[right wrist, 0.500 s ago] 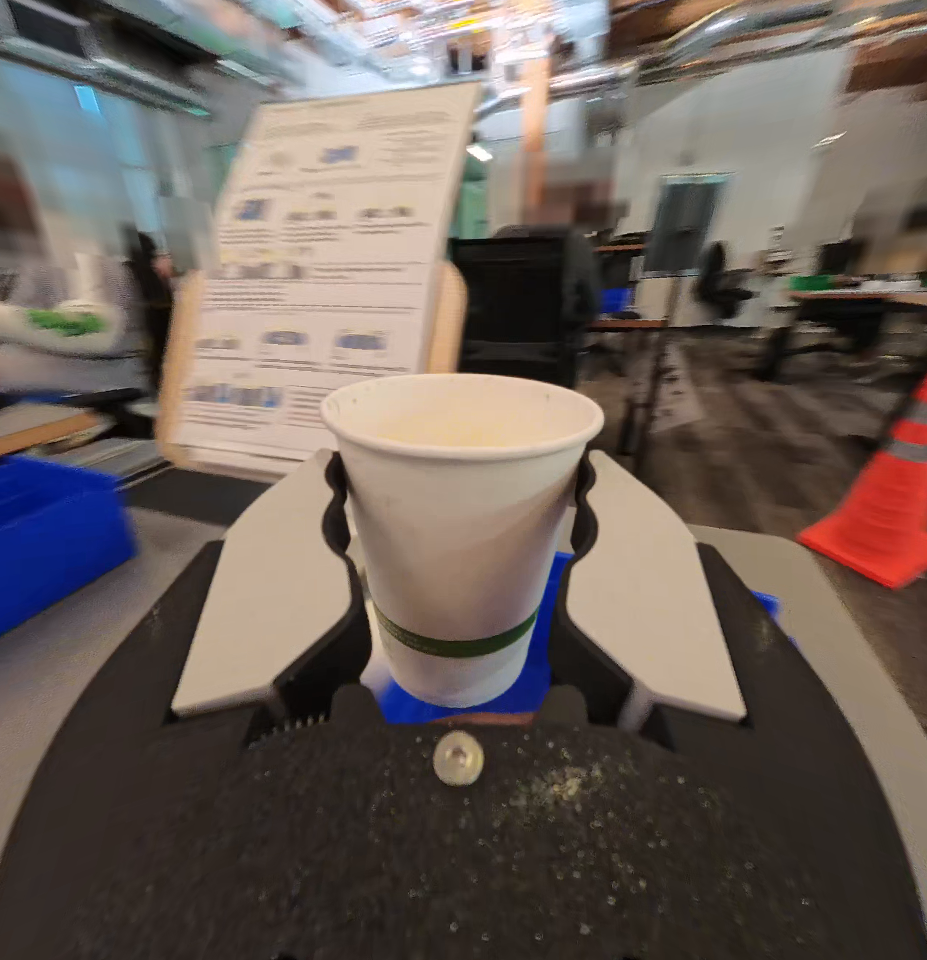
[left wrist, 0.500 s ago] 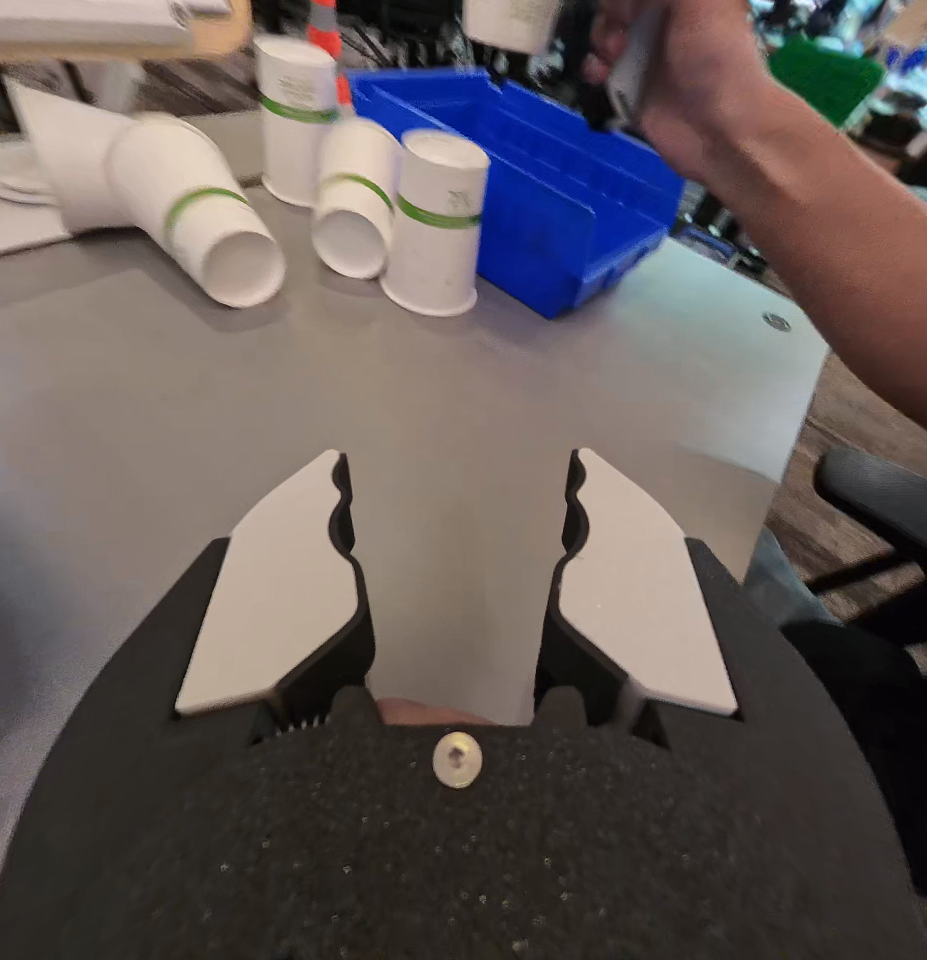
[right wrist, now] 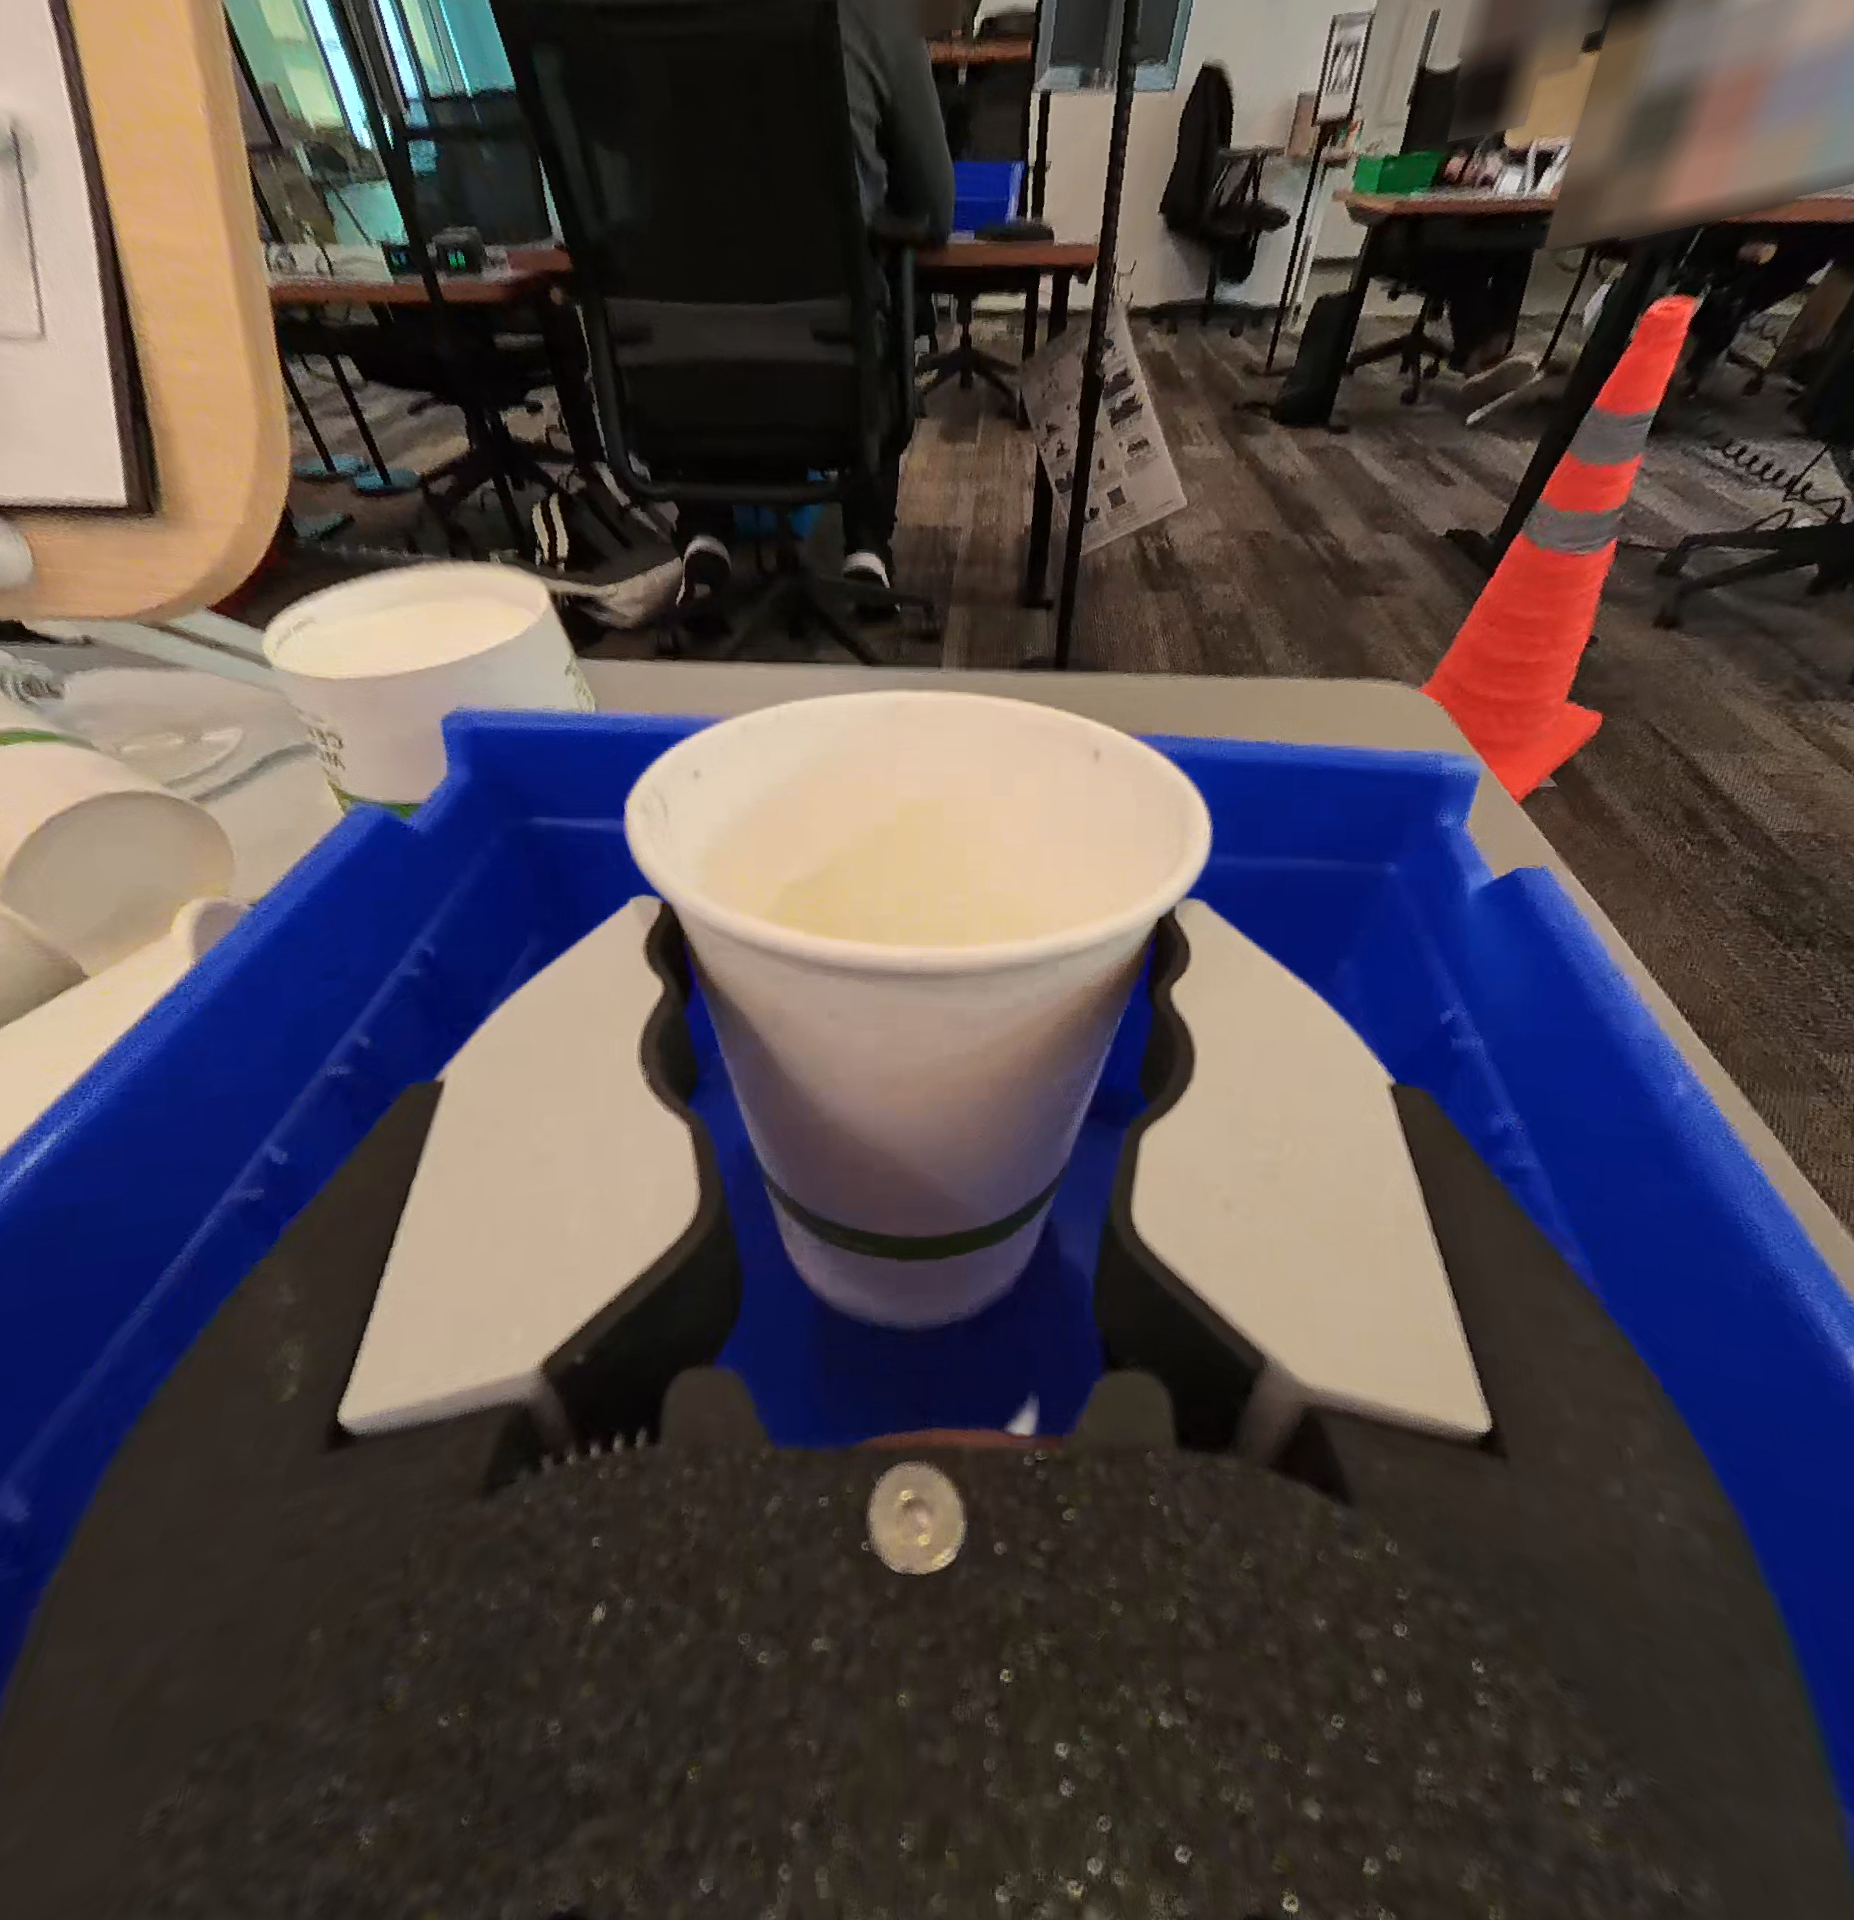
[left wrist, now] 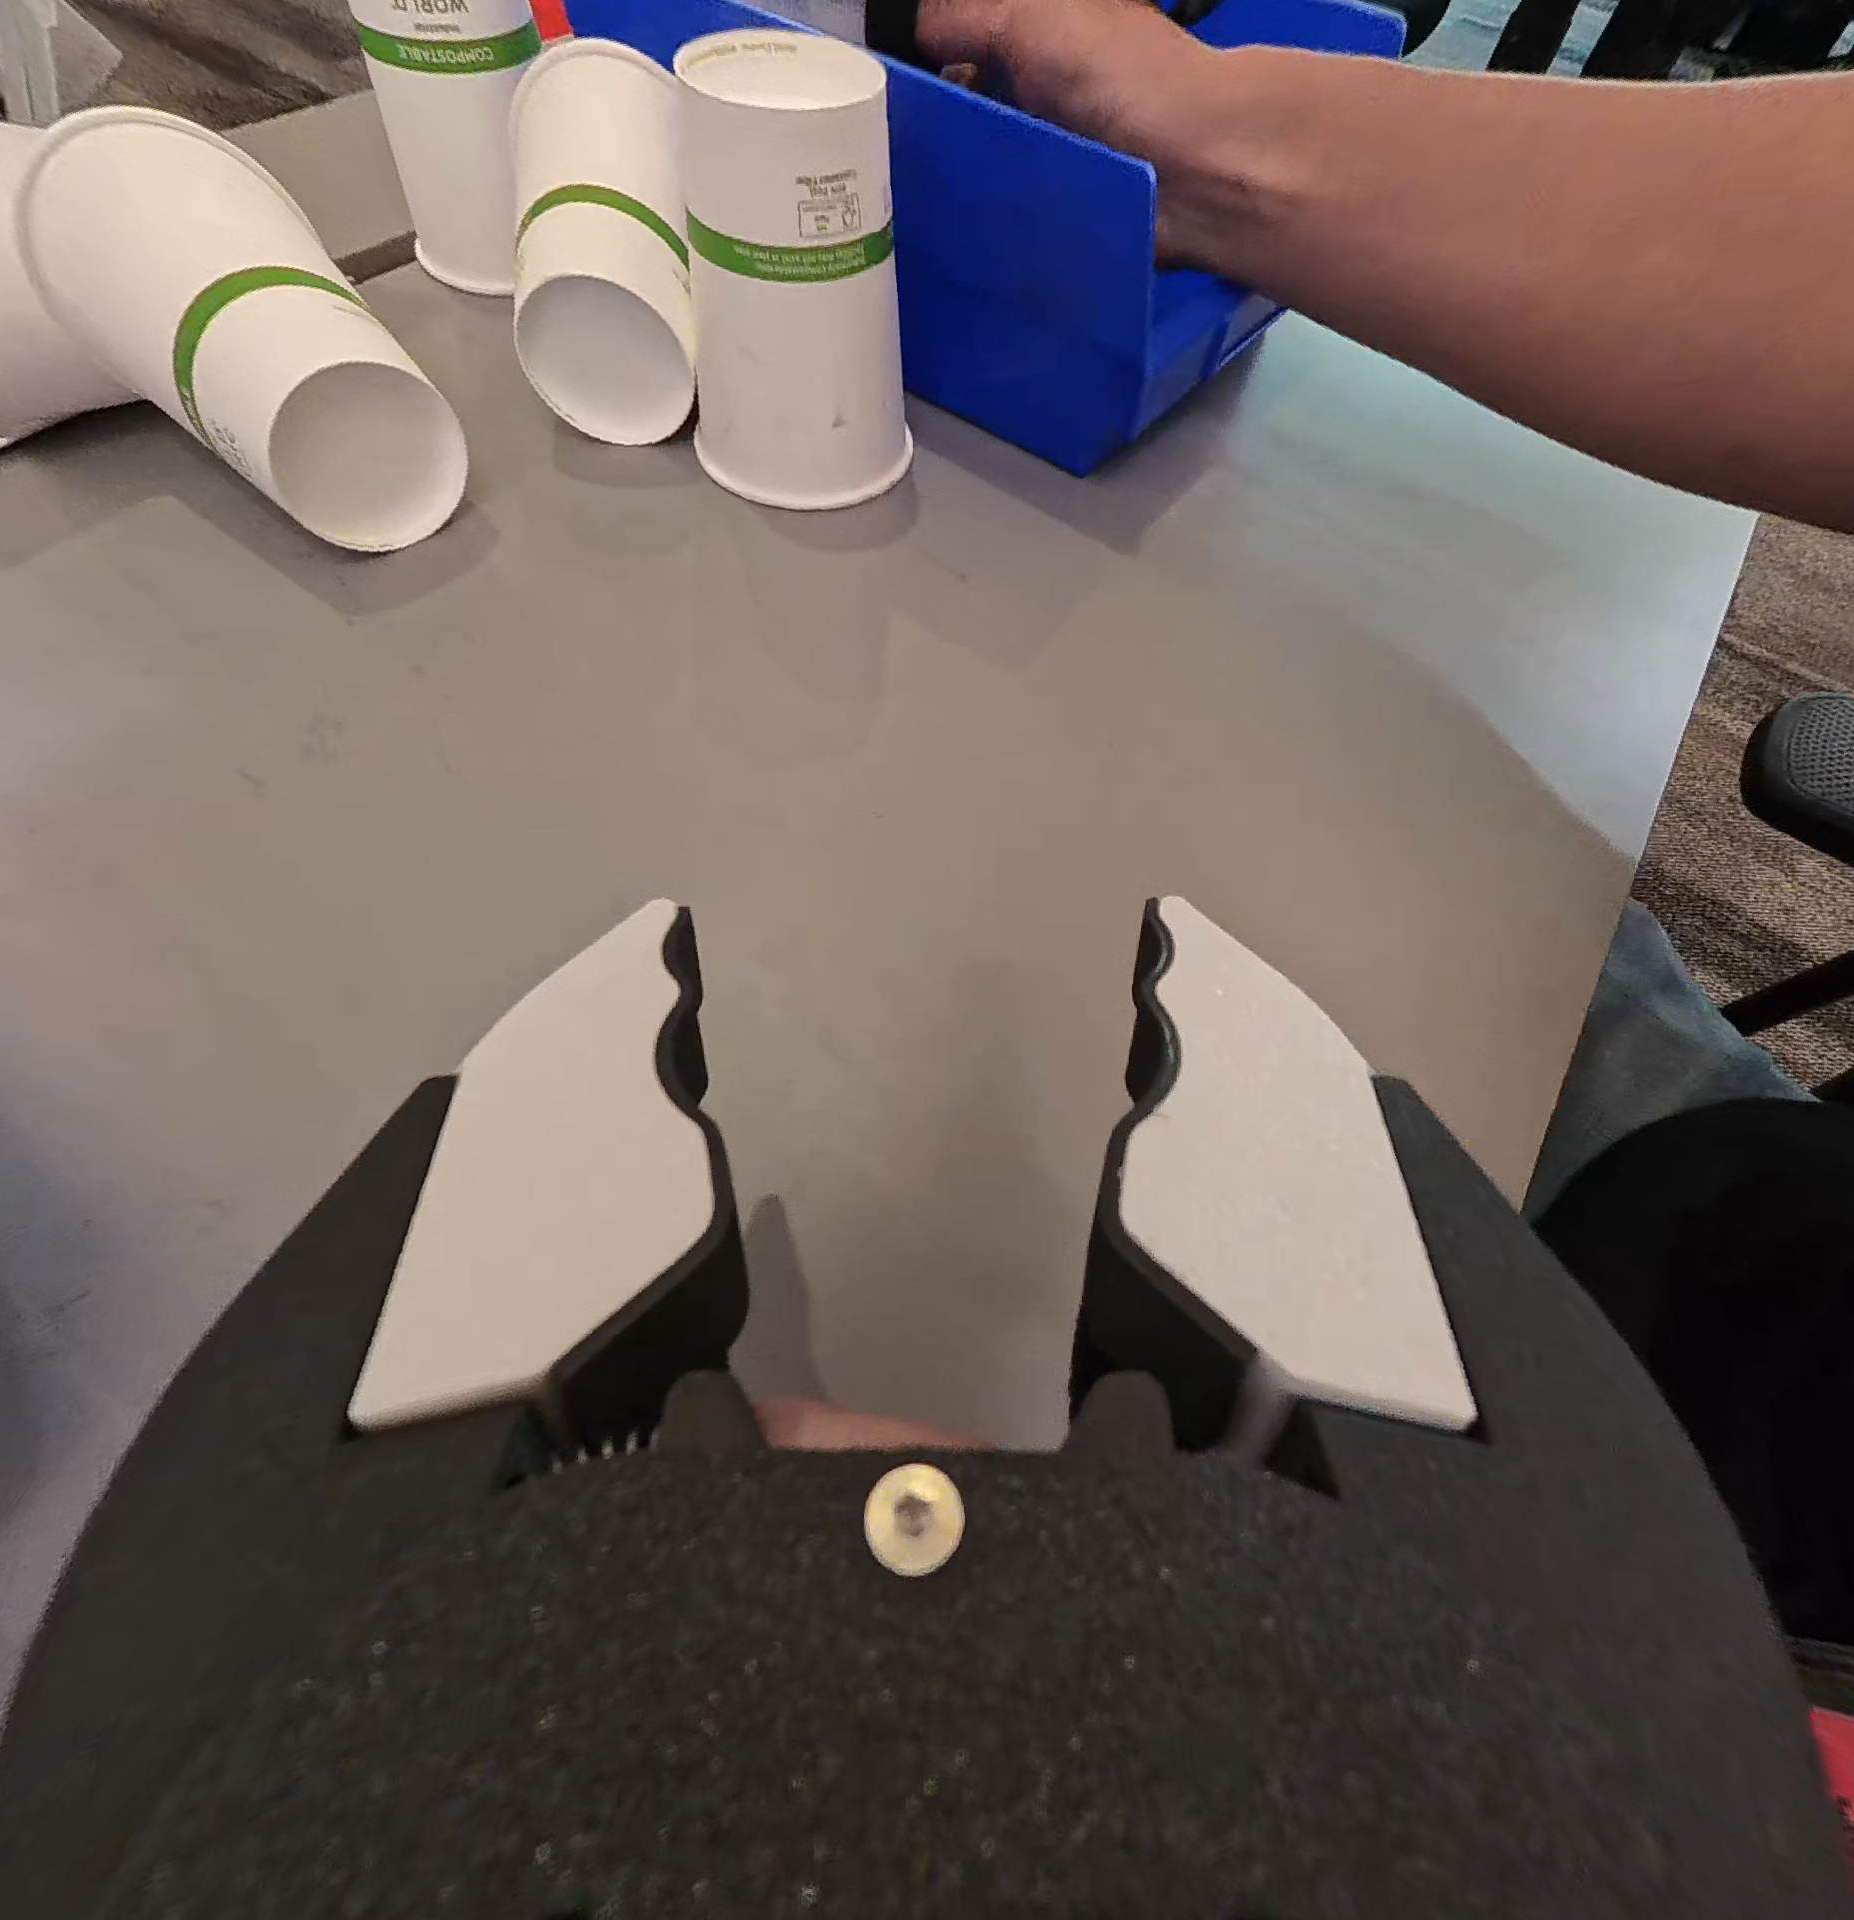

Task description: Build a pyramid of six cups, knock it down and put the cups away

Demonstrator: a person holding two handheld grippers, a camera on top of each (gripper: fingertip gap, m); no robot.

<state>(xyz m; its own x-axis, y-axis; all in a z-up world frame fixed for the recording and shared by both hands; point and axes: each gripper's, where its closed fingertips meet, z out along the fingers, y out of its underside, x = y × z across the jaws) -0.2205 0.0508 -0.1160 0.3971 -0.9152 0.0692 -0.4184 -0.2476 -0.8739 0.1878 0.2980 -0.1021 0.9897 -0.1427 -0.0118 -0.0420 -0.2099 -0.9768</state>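
I see a grey table (left wrist: 902,748) carrying a blue bin (left wrist: 1016,270) near its far right corner. Just left of the bin, one white cup (left wrist: 798,312) stands upside down, a second (left wrist: 601,301) leans against it, a third (left wrist: 445,135) stands behind, and a fourth (left wrist: 268,343) lies on its side.

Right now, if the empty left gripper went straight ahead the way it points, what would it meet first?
The left gripper, jaws open and empty, aims over bare grey table. Straight on, it would probably first meet the upside-down cup standing beside the blue bin, though depth is hard to judge.
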